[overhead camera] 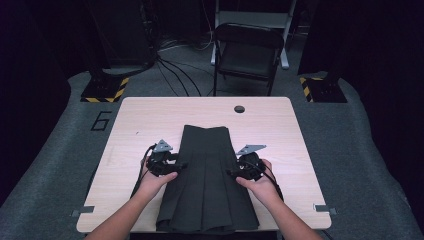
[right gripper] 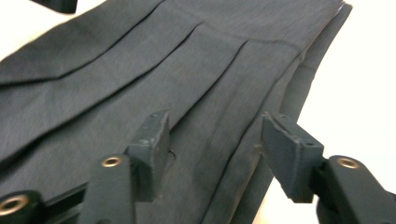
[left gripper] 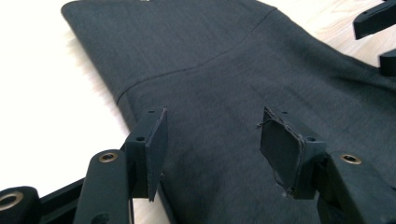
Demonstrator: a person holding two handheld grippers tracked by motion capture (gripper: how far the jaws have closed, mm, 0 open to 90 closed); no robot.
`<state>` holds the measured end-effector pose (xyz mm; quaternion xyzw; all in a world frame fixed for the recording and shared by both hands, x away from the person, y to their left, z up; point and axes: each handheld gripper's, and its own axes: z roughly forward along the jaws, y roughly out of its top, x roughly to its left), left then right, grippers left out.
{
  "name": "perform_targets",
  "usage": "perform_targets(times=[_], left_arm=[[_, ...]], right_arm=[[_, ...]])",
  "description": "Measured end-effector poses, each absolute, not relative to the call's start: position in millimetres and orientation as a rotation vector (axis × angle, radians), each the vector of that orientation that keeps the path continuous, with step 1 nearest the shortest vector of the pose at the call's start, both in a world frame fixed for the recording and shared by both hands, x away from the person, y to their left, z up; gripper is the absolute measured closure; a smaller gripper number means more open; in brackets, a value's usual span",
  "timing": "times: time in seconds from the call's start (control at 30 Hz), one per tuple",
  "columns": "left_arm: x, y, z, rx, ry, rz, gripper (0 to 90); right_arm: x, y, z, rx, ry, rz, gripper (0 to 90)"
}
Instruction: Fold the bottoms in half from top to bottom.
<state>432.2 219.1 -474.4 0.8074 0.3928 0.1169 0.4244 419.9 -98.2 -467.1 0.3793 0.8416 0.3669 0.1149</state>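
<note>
A dark grey pleated skirt (overhead camera: 207, 175) lies flat on the light wooden table (overhead camera: 150, 115), waistband at the far end and hem at the near edge. My left gripper (overhead camera: 181, 164) sits at the skirt's left edge, and my right gripper (overhead camera: 231, 172) at its right edge. In the left gripper view the jaws (left gripper: 212, 135) stand open over the skirt (left gripper: 224, 70), with nothing between the pads. The right gripper's jaws (right gripper: 212, 135) are likewise open above the pleats (right gripper: 163, 84) near the cloth's edge. The right gripper's black jaws (left gripper: 378, 28) appear at the upper right of the left gripper view.
A round hole (overhead camera: 239, 109) is in the table's far side. Beyond the table stand a black folding chair (overhead camera: 247, 50), floor cables (overhead camera: 175, 75) and two stand bases with yellow-black stripes (overhead camera: 105, 90) (overhead camera: 320, 90). Bare tabletop lies left and right of the skirt.
</note>
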Motion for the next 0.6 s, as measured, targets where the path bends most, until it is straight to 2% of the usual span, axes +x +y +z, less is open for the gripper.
perform_targets(times=[0.13,0.27,0.47,0.6], left_arm=[[439.9,213.4,-475.3,2.021,0.989,0.275,45.9],[445.9,209.4,-476.2,2.031,0.986,0.275,49.0],[454.0,207.2,-476.1,2.013,1.001,0.315,48.8],[463.2,209.8,-479.5,1.994,1.029,0.340,48.5]], right_arm=[[429.7,-97.1,-465.3,1.135,2.432,1.125,50.5],[433.3,-95.8,-465.1,1.124,2.423,1.119,52.3],[442.1,-93.3,-467.6,1.130,2.397,1.104,57.4],[452.7,-95.2,-472.7,1.165,2.375,1.101,57.7]])
